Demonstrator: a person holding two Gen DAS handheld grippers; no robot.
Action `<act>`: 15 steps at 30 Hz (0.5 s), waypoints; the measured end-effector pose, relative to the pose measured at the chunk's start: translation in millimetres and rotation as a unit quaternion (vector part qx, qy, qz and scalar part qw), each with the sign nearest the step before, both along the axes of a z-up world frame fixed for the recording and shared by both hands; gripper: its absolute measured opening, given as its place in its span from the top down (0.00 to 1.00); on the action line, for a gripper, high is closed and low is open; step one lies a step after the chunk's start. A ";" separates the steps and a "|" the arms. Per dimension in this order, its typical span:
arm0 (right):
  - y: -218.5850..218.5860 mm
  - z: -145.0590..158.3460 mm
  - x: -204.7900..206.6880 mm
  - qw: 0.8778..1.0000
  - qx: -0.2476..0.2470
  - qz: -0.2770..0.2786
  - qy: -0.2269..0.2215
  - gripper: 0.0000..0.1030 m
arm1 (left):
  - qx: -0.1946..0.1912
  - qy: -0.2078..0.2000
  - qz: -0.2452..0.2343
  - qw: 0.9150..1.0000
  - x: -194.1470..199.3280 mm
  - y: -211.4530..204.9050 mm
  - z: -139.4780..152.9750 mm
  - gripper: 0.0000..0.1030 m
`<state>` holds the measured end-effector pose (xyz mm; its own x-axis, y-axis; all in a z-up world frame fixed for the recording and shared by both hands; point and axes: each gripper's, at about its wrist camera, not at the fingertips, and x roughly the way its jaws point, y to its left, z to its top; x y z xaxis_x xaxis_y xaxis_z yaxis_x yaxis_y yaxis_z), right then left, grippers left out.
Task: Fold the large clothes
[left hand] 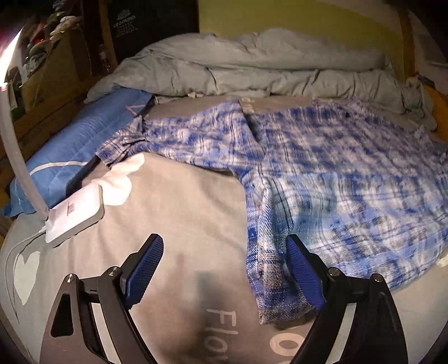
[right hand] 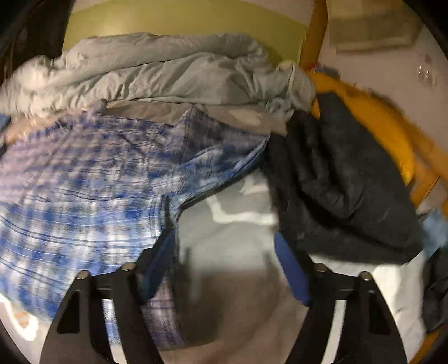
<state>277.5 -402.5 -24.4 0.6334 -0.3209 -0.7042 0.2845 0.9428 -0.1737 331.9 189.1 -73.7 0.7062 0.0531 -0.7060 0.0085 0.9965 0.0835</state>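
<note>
**Plaid shirt flat on bed, both grippers low at its near edges**

Left gripper [left hand: 224,268]: jaws spread wide, nothing clamped. Bare grey bed cover [left hand: 179,212] fills most of the gap betw. them; its right pad sits against the near hem corner of the blue-white plaid shirt [left hand: 336,173], hem edge lying just inside that pad. Free room on cover to the left, up to a white lamp base [left hand: 74,221] w/ its stalk rising at the left edge.

Right gripper [right hand: 224,268]: jaws released, not pressing on cloth. The shirt's [right hand: 84,182] side edge runs along the left pad, a strip of it partly under that finger; open cover [right hand: 232,252] betw. pads. View blurred, so contact there can't be told.

Further out: shirt spread across mid-bed, one sleeve reaching toward a blue pillow [left hand: 78,151] at left. Dark garment heap [right hand: 341,182] just right of shirt, touching its far corner. Behind all, crumpled grey duvet [left hand: 252,67] bunched along the head end, yellow-green wall [left hand: 294,16] beyond.
</note>
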 end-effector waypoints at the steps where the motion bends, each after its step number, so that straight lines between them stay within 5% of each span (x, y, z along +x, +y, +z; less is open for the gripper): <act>1: -2.7 0.4 -4.2 1.000 0.021 0.003 -0.002 0.35 | -0.013 -0.006 0.002 1.000 -2.8 3.7 3.8 0.13; 9: 8.2 5.0 -33.1 0.993 0.107 0.052 -0.016 0.30 | -0.092 -0.032 0.007 0.995 -20.4 26.1 23.5 0.13; 15: 28.4 9.4 -43.9 0.987 0.131 0.086 -0.014 0.26 | -0.148 0.011 -0.019 0.989 -27.5 23.1 17.4 0.15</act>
